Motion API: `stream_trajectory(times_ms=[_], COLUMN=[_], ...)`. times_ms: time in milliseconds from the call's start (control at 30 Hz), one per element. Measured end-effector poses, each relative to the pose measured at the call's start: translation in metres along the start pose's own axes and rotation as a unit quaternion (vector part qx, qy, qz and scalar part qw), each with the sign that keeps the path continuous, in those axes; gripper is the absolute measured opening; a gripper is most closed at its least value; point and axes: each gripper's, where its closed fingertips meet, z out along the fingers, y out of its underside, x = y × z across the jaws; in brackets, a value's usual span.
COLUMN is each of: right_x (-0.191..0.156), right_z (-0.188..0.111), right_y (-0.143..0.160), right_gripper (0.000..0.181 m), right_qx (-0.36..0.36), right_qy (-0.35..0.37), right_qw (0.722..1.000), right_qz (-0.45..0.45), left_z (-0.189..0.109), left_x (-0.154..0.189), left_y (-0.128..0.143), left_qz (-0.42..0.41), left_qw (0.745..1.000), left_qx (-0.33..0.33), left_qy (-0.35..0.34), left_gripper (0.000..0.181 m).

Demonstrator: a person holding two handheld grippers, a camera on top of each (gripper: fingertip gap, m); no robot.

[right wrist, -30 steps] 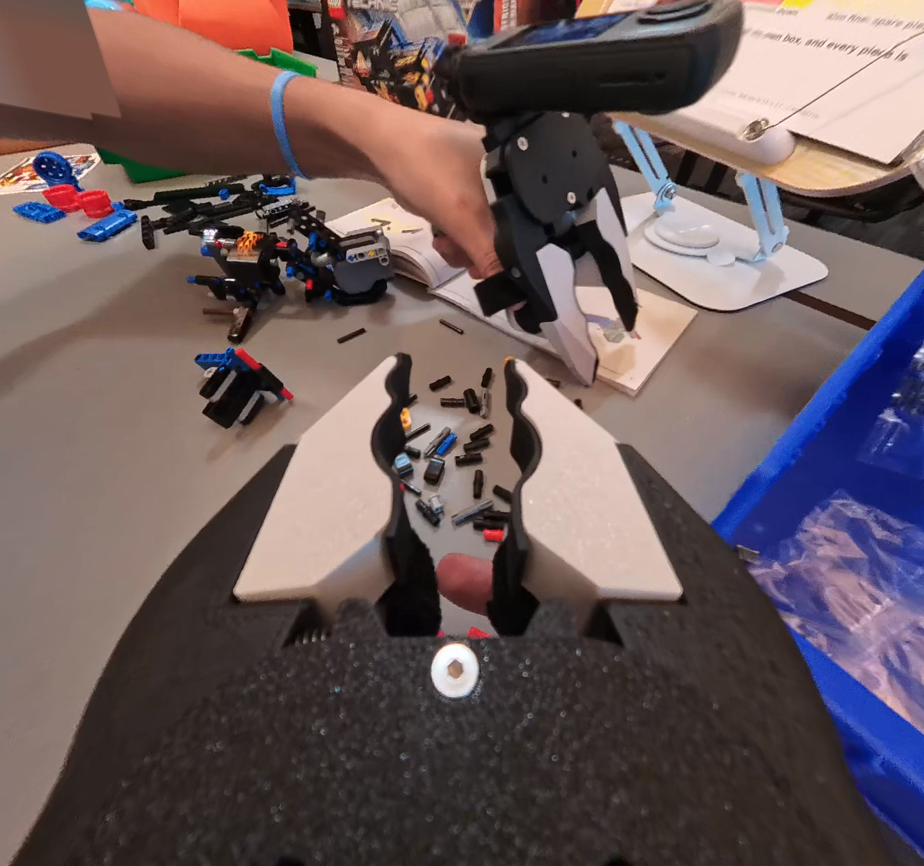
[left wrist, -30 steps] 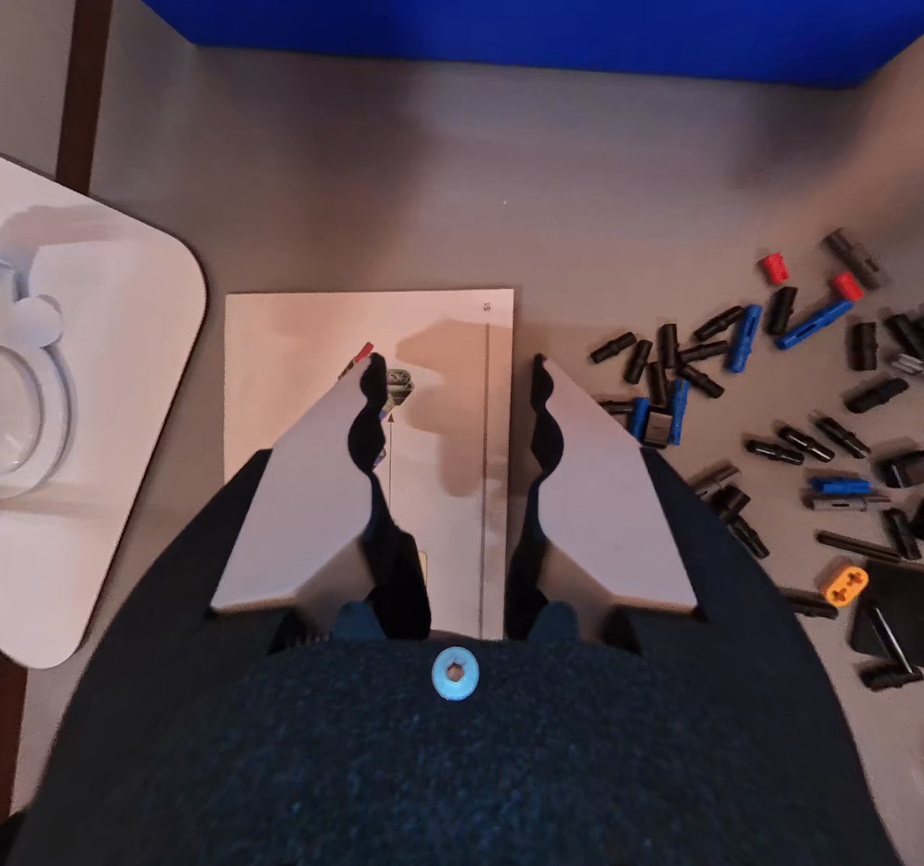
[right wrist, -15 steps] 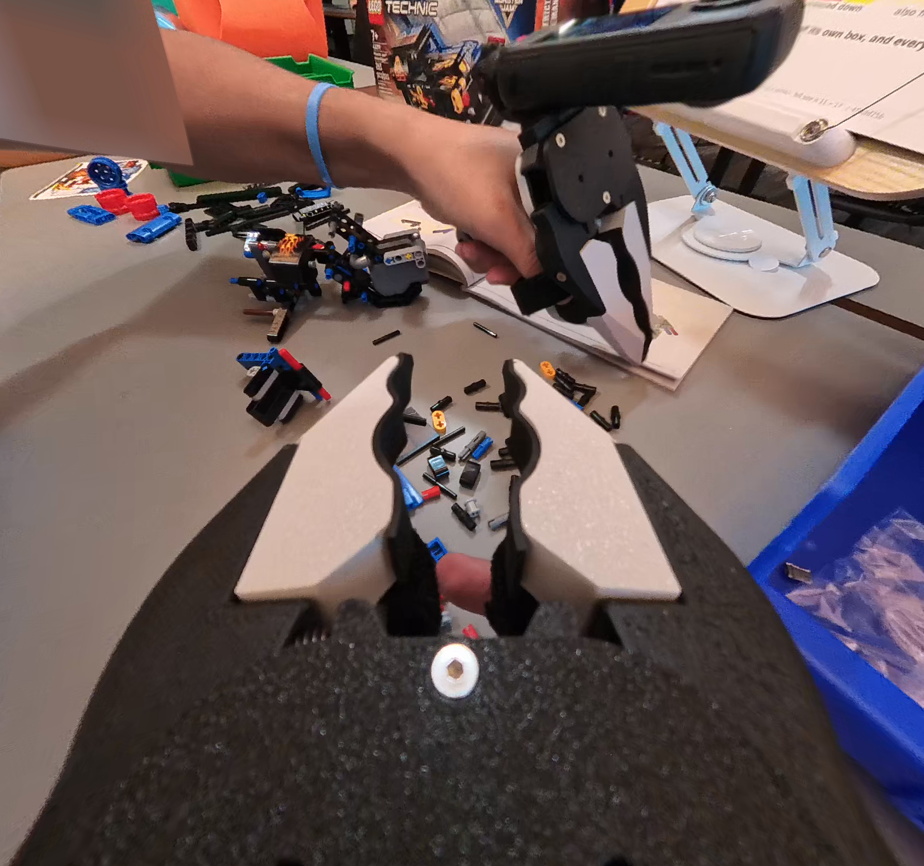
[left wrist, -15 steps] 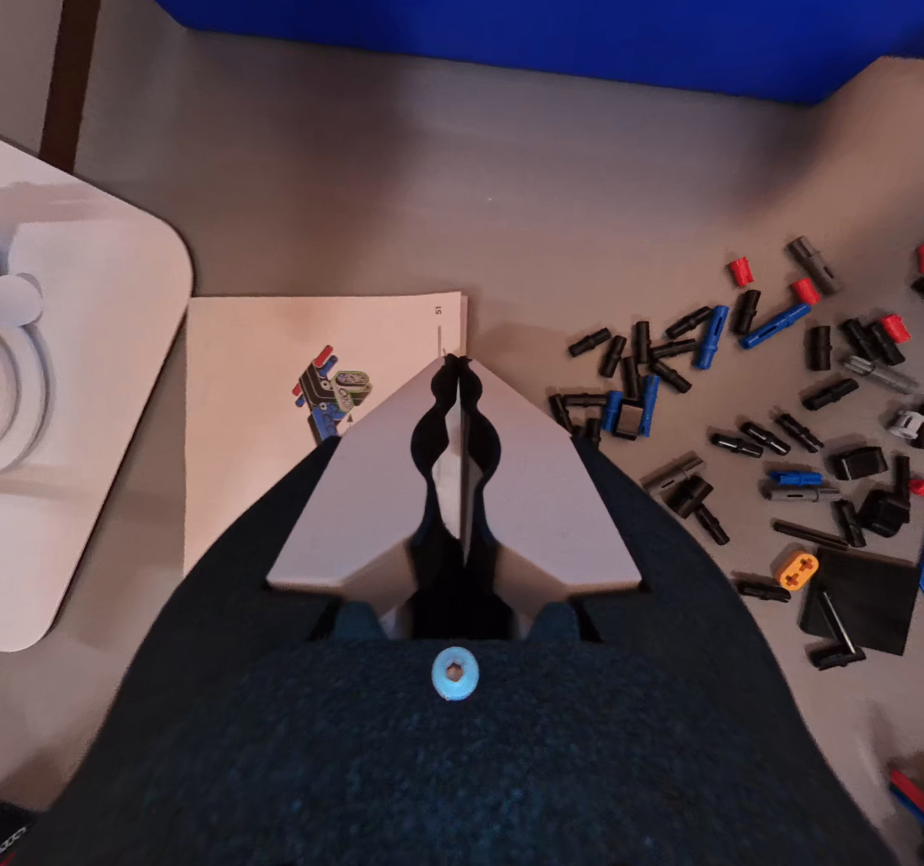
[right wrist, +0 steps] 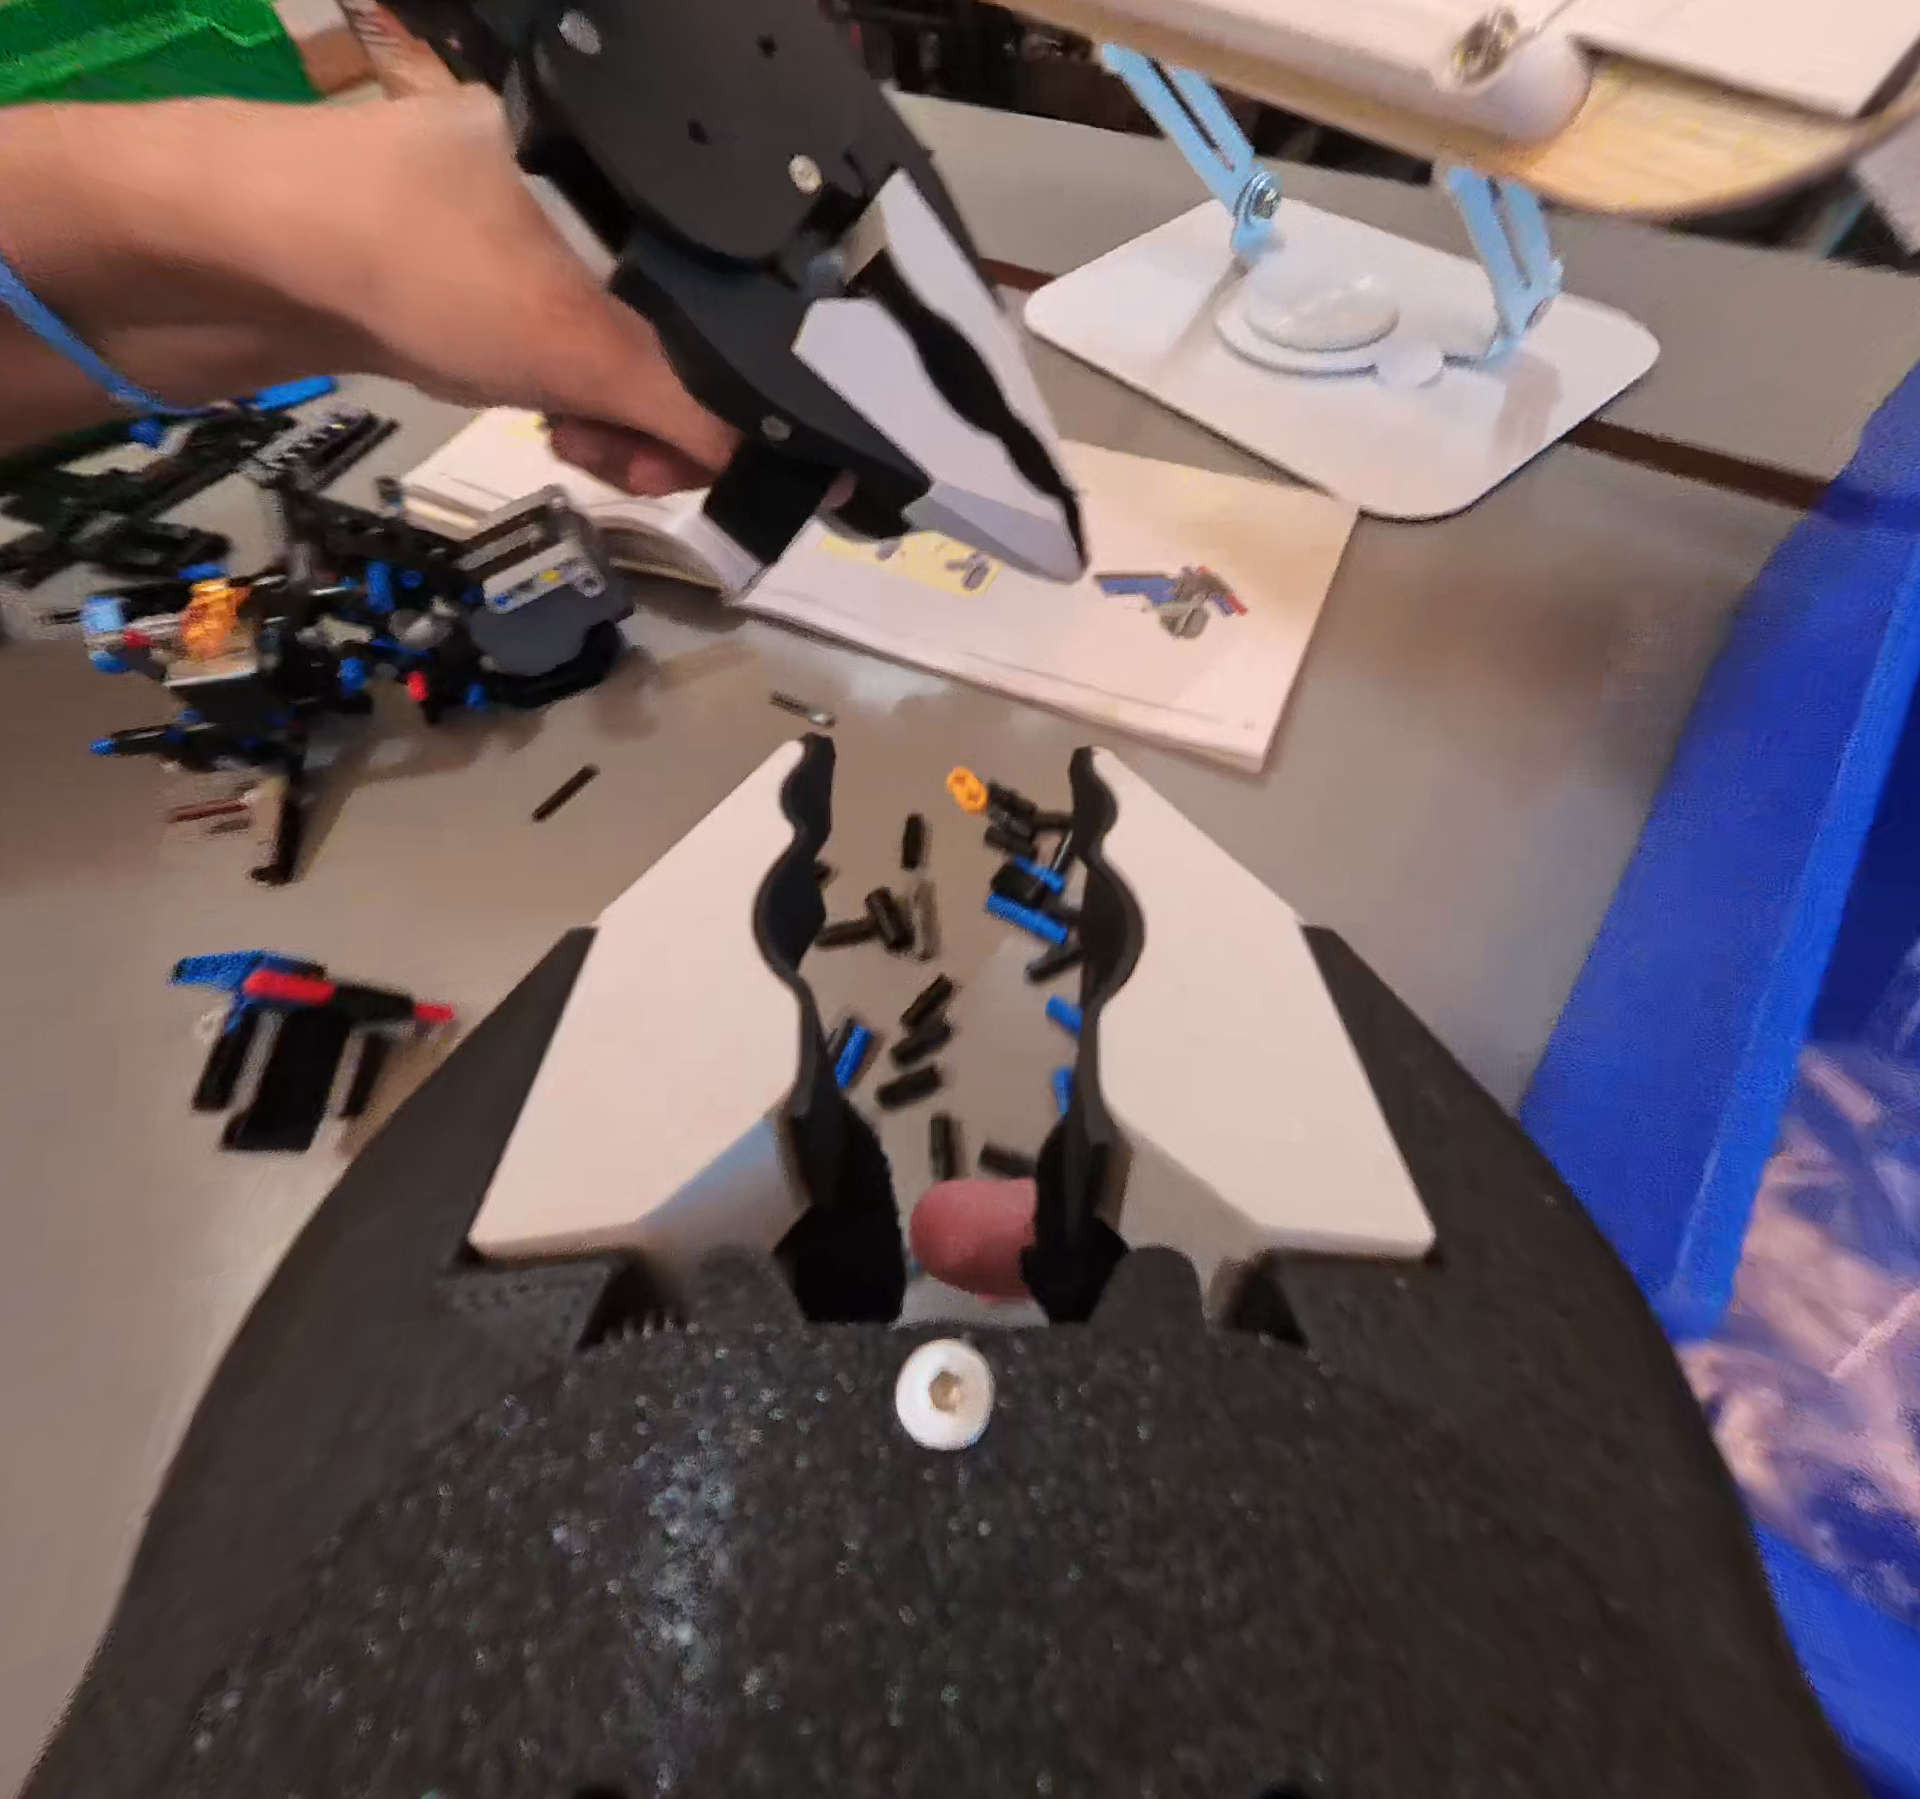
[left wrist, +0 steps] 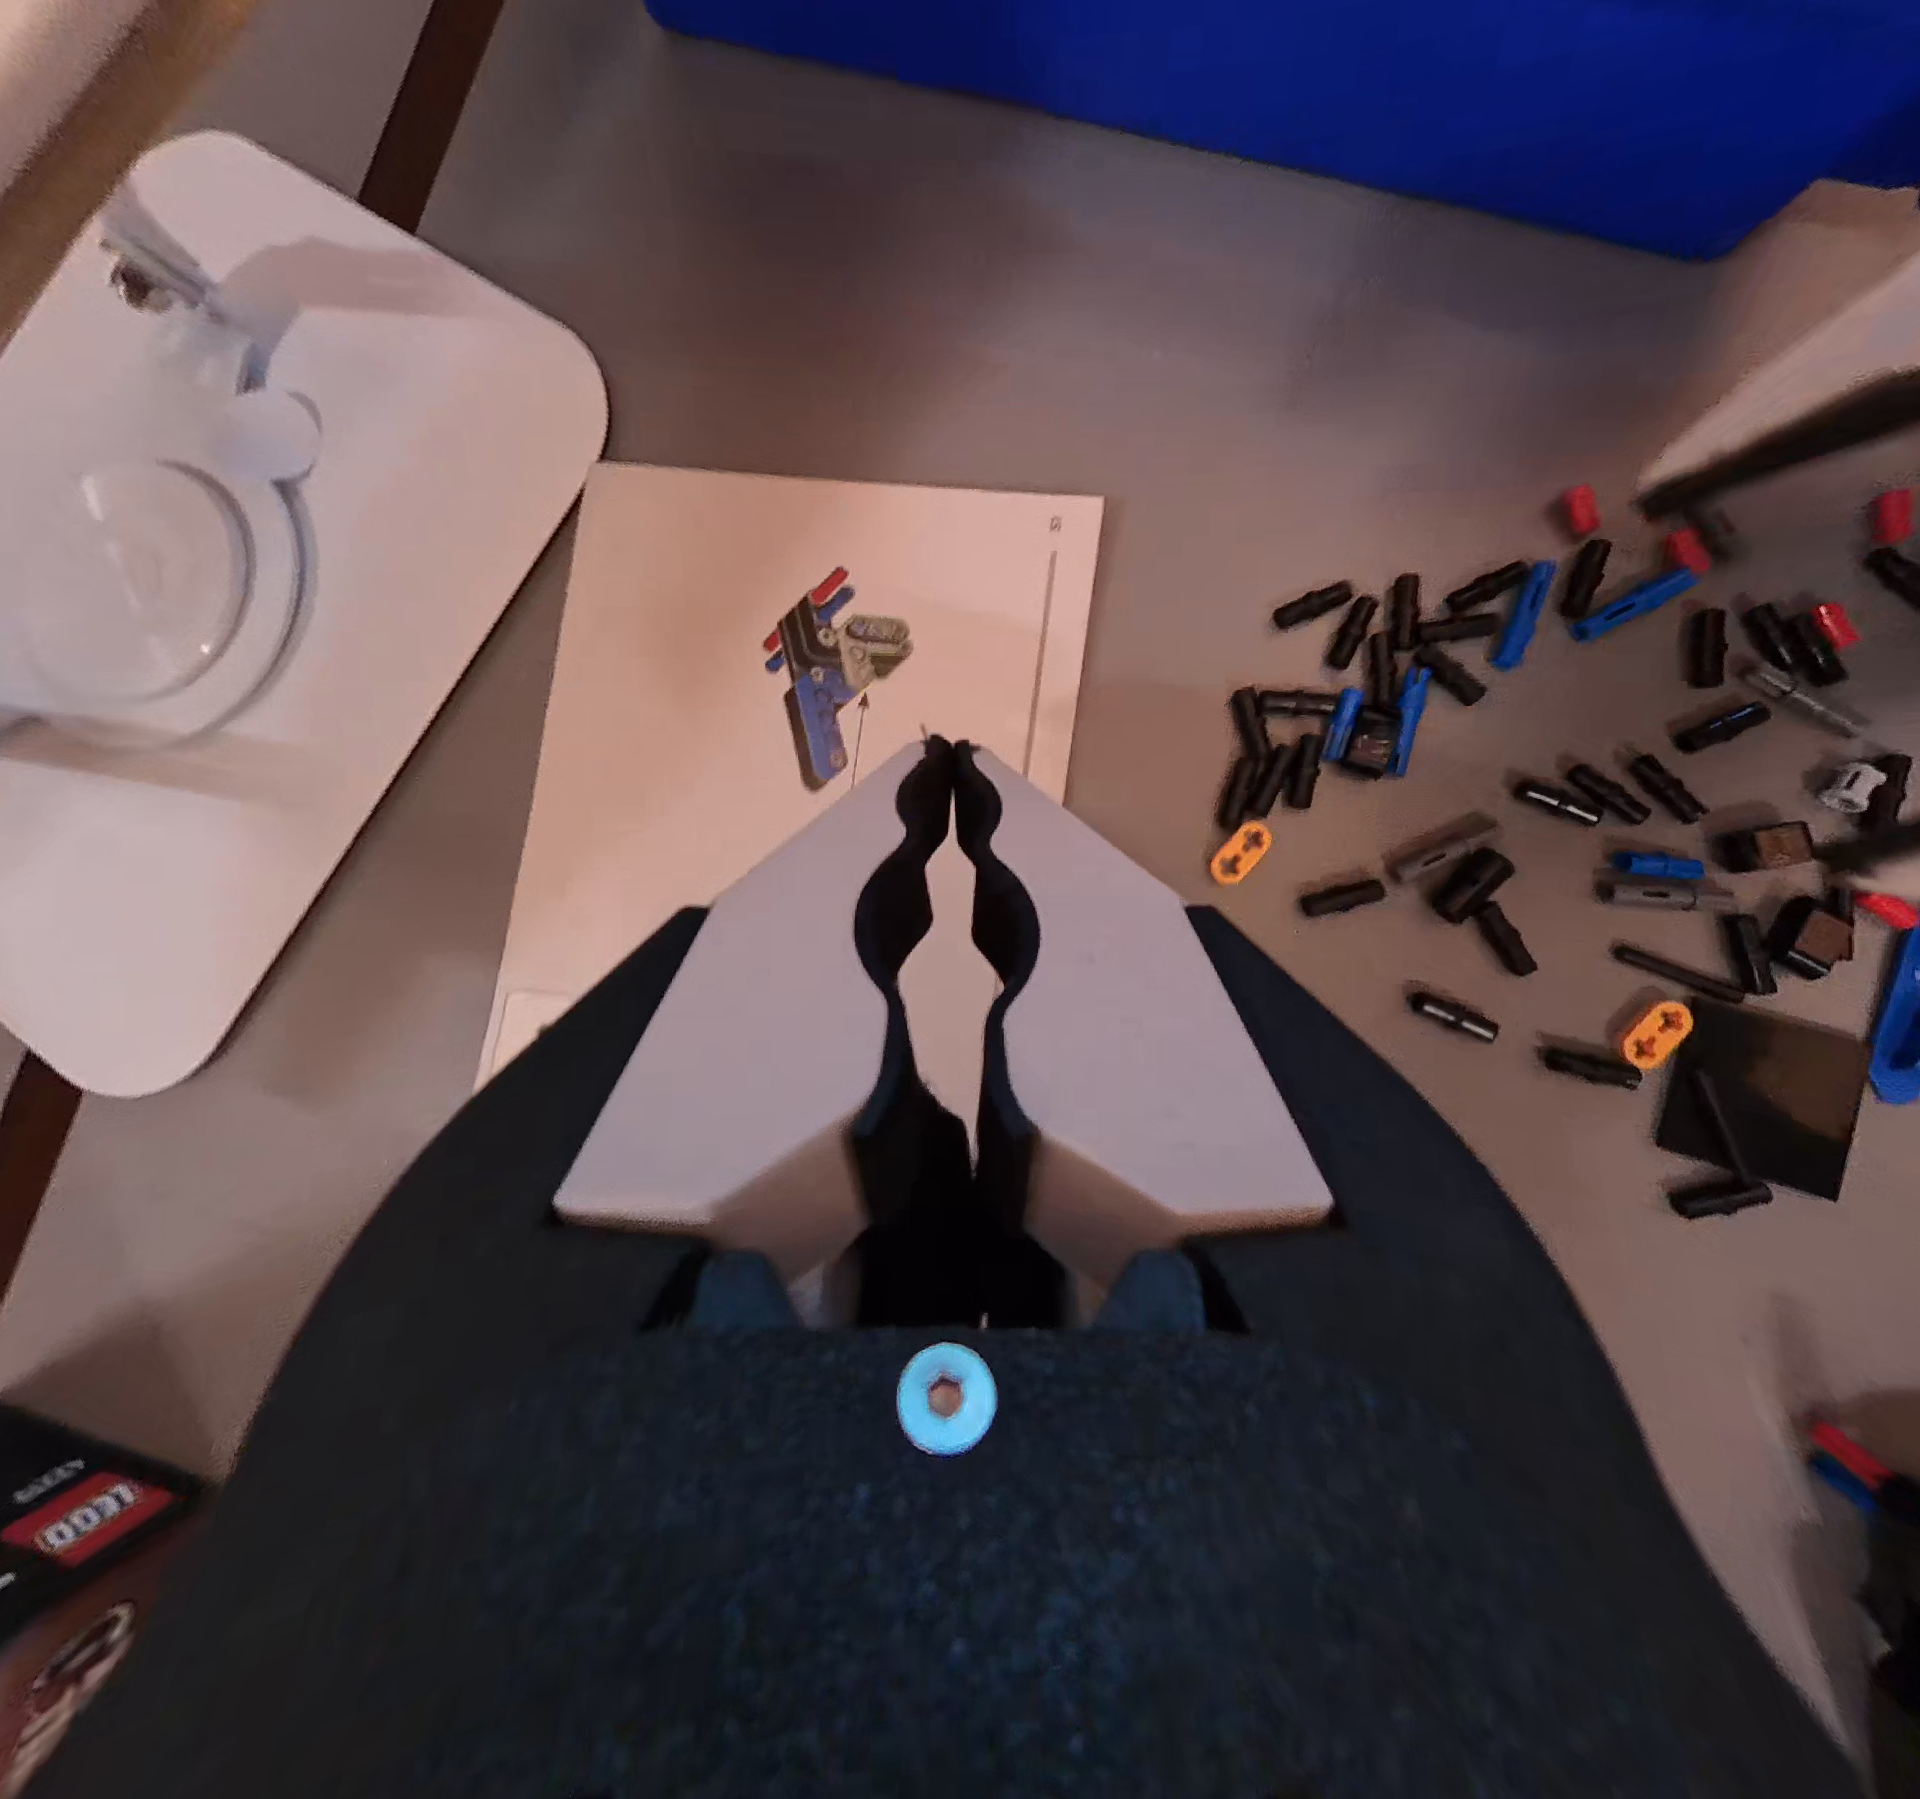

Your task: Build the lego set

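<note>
Lego pieces [left wrist: 1538,762] lie scattered at frame right, beside the instruction booklet [left wrist: 831,627]. My left gripper [left wrist: 948,743], closed and empty, points at its page; my right gripper [right wrist: 945,762] hovers open above the pieces, likely picking next.

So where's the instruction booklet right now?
The instruction booklet lies open on the grey table under the shut left gripper, between the white stand base and the scattered loose pins.

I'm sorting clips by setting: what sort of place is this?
Probably a workshop or classroom hobby table: loose lego pins scattered on a grey table, an open instruction booklet, and a blue bin beside them.
</note>
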Motion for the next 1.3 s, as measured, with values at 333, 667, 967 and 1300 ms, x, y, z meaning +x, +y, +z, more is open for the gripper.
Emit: stream_trajectory(times_ms=[333, 667, 967, 1300], right_x=[0.014, 0.006, 0.000, -0.004], right_z=[0.019, 0.019, 0.015, 0.019], right_y=[0.017, 0.029, 0.024, 0.030], right_gripper=[0.049, 0.044, 0.043, 0.042], right_qx=[-0.066, -0.056, -0.042, -0.050], right_qy=[0.065, 0.021, 0.014, -0.002], right_qw=[0.992, 0.995, 0.995, 0.995], right_qz=[-0.088, -0.085, -0.093, -0.082], left_z=[0.038, 0.053, 0.046, 0.051], left_x=[0.023, 0.011, 0.025, 0.014], left_y=[-0.025, -0.028, -0.030, -0.036], left_qz=[0.062, 0.079, 0.055, 0.092], left_qw=[0.998, 0.997, 0.998, 0.995], left_qx=[-0.001, -0.003, 0.006, -0.002], left_qy=[0.026, -0.022, 0.016, -0.028], left_gripper=[0.049, 0.024, 0.027, 0.031])
